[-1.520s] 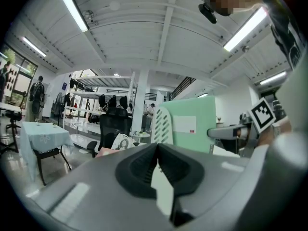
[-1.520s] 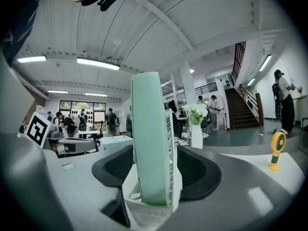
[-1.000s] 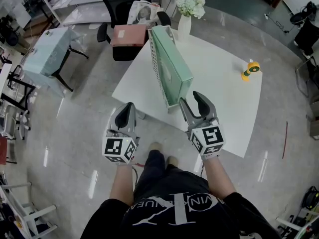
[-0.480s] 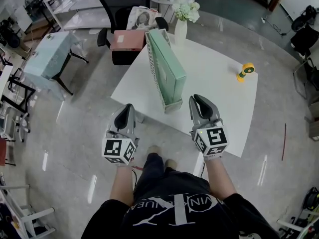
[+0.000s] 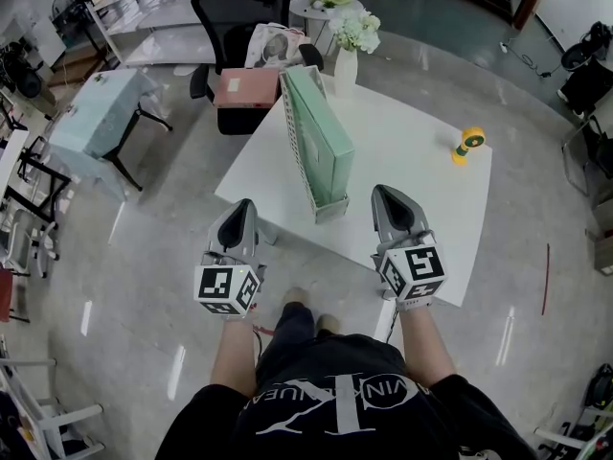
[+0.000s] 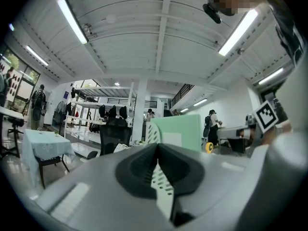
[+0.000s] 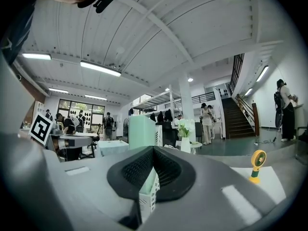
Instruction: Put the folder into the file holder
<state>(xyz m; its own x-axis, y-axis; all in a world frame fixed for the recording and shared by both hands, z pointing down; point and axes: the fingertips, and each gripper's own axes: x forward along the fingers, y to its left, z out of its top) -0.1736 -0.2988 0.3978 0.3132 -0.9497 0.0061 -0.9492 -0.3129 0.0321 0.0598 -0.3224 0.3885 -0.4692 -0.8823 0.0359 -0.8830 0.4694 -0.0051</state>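
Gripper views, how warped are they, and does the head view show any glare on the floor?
Left gripper view: heavy fisheye, ceiling beams bowed, corners black. Right gripper view: same bending and dark corners, strip lights bright. Head view: glossy floor carries pale streaks of reflected light; white table evenly lit and sharp.

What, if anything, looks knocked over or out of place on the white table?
Nothing stands out. The mint-green folder stands upright in the white perforated file holder, which sits on the white table near its front edge. The small yellow fan and white flower vase are upright; no spills.
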